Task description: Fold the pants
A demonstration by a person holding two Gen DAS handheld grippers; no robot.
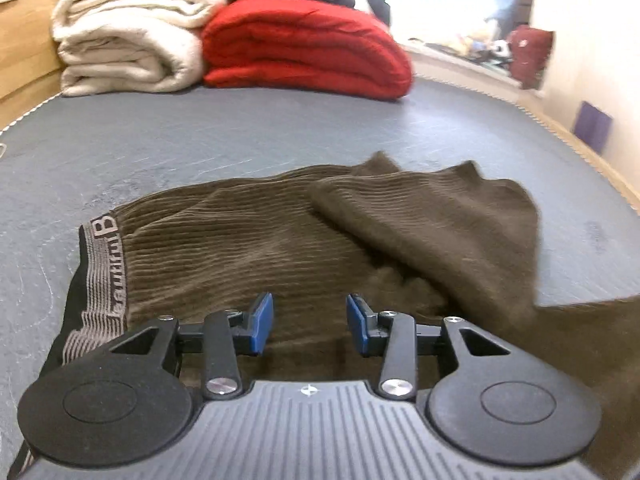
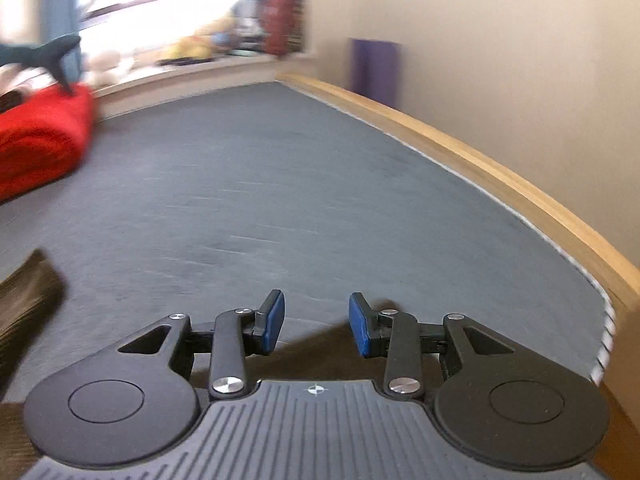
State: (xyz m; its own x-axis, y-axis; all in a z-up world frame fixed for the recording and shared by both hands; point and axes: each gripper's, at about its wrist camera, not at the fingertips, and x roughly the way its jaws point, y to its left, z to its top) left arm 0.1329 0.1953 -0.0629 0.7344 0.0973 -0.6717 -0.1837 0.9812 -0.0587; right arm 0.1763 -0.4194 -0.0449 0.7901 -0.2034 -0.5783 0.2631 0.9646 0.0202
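Brown ribbed pants (image 1: 288,236) lie crumpled on the grey bed surface (image 1: 200,136), with a grey-and-black waistband (image 1: 106,272) at the left and a loose fold (image 1: 448,224) lying across the right. My left gripper (image 1: 310,322) is open and empty, low over the near part of the pants. My right gripper (image 2: 316,322) is open and empty over the grey surface (image 2: 320,184); brown cloth (image 2: 316,354) shows just under its fingers and a blurred piece of the pants (image 2: 28,304) lies at the left edge.
A folded cream blanket (image 1: 128,36) and a folded red blanket (image 1: 308,48) are stacked at the far side; the red one also shows in the right wrist view (image 2: 40,136). A wooden bed rail (image 2: 500,184) runs along the right, by the wall. A cluttered window ledge (image 2: 192,56) lies beyond.
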